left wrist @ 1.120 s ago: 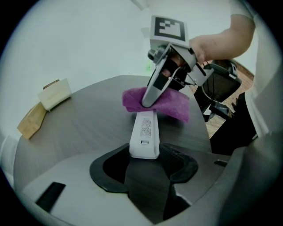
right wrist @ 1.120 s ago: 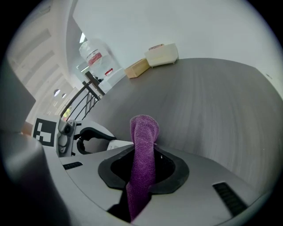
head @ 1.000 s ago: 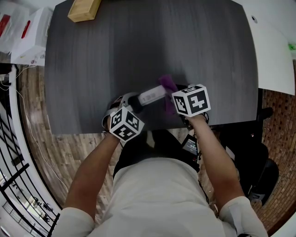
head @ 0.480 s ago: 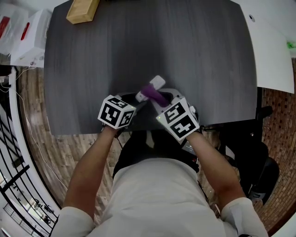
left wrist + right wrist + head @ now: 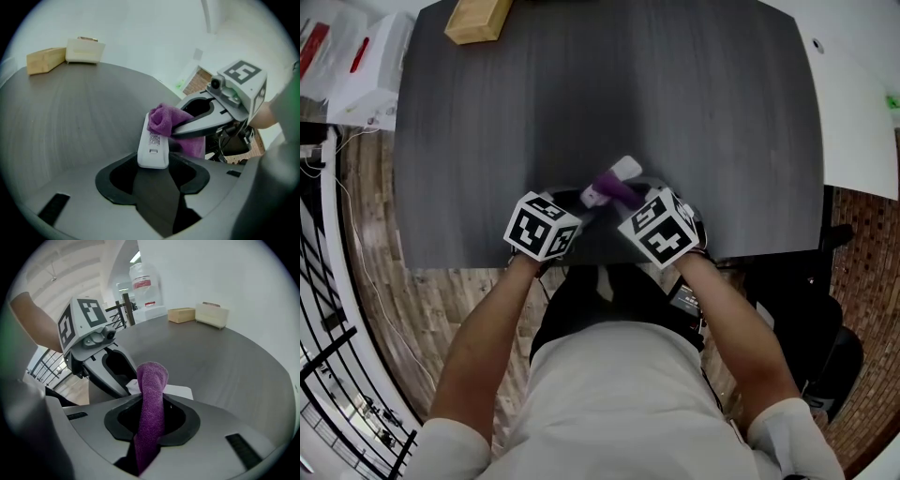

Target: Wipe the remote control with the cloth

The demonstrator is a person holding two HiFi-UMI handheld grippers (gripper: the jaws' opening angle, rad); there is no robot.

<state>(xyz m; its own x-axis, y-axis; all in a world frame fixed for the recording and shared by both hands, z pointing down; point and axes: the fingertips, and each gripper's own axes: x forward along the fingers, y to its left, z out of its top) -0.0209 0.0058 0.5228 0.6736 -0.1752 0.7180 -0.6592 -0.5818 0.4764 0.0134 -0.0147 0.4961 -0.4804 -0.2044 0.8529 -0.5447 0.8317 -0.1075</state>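
Over the near part of the worktop (image 5: 581, 94), just ahead of the person, clamping the white remote control (image 5: 153, 143) by its near end in the left gripper (image 5: 153, 176), with the far end slanting up and away. Pinching the purple cloth (image 5: 151, 394) tightly in the right gripper (image 5: 152, 423), with a folded wad poking past the tips and pressing on the remote's labelled face. Probably risking a slip here: gripping only one end, and so perhaps levering the remote loose by pushing too hard with the cloth, then dropping it onto the worktop or off the near edge. Also risking knocking hard gripper tips against the plastic by wiping with so short a wad. Likely leaving the clamped end unwiped.
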